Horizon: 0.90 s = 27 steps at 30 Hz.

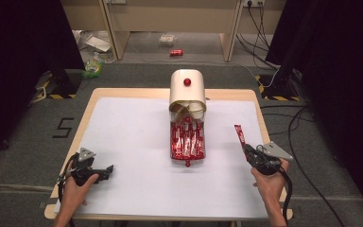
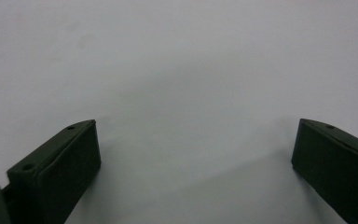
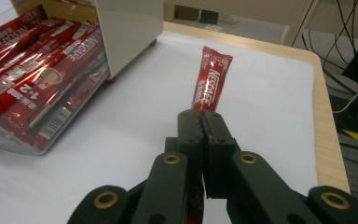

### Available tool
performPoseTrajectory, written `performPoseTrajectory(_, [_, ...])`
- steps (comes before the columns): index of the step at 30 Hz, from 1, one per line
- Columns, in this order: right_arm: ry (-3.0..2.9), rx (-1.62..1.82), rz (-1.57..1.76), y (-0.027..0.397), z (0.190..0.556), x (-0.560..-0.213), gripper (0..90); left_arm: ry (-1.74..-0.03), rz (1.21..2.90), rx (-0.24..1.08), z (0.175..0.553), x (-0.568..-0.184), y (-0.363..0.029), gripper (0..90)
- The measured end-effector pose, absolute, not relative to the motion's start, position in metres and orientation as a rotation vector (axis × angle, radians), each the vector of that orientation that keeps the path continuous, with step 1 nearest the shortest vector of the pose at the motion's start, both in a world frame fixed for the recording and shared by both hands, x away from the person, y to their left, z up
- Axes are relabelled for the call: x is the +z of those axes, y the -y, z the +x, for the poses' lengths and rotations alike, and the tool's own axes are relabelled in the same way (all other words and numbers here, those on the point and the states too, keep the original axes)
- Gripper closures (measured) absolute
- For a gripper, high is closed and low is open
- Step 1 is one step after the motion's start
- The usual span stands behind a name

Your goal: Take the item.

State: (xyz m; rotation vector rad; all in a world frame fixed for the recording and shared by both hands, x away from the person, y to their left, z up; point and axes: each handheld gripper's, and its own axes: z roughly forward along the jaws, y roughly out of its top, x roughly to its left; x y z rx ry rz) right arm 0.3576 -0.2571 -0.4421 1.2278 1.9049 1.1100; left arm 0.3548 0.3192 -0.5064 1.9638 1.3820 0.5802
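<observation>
A cream dispenser box [image 1: 187, 91] with a red knob stands at the far middle of the table, its clear tray [image 1: 187, 141] packed with several red Nescafe sachets [image 3: 32, 65]. My right gripper [image 1: 247, 149] at the right is shut on one red sachet [image 3: 210, 79], which sticks out past the jaw tips, up and away over the white sheet. The left gripper [image 1: 108, 169] rests near the front left corner. Its jaws stand wide open, and between the left gripper's fingers [image 2: 60, 172] there is only bare white sheet.
A white sheet [image 1: 137, 142] covers most of the wooden table [image 1: 260, 101]. The table's right edge [image 3: 328, 126] lies close to the held sachet. Cables and a dark stand are on the floor to the right, and shelving and litter lie beyond the far edge.
</observation>
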Motion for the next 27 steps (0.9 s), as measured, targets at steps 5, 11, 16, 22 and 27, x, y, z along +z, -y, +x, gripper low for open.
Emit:
performPoseTrajectory(5, [-1.907,1.091,1.247,0.261,0.36,-0.448,87.6,-1.382,1.964,0.581,0.355,-0.506,-0.319,0.3])
performPoseTrajectory(11, [-1.916,1.077,1.264,0.264,0.362,-0.454,87.6,-1.382,1.964,0.581,0.355,-0.506,-0.319,0.2])
performPoseTrajectory(16, [-1.923,1.06,1.275,0.266,0.363,-0.458,87.6,-1.382,1.964,0.581,0.355,-0.506,-0.319,0.3])
performPoseTrajectory(22, [-1.921,1.041,1.297,0.27,0.364,-0.462,87.6,-1.382,1.964,0.581,0.355,-0.506,-0.319,0.3])
performPoseTrajectory(27, [-1.922,1.026,1.307,0.272,0.366,-0.465,87.6,-1.382,1.964,0.581,0.355,-0.506,-0.319,0.3])
